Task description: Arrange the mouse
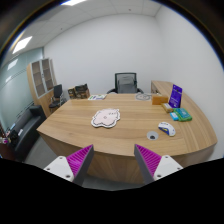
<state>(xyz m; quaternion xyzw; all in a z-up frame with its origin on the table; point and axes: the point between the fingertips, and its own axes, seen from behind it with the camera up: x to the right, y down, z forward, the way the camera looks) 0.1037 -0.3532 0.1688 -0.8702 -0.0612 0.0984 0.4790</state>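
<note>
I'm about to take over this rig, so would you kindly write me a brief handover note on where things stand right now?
Gripper: fingers open, holding nothing, raised well back from the table.
Mouse: on the table beyond the right finger, near the edge, with a small dark round object beside it.
Mouse pad: light-coloured, lying mid-table, nothing on it.
Done: nothing visible yet; mouse untouched.
Left: approach and grasp the mouse, then arrange it, probably on the pad.

An office meeting room.

A large curved wooden table [115,127] is seen filling the middle, with a black office chair [125,83] set at its far side. White walls and ceiling light panels [22,44] are seen above, and a wooden cabinet with glazed doors [42,78] stands at the far left.
</note>
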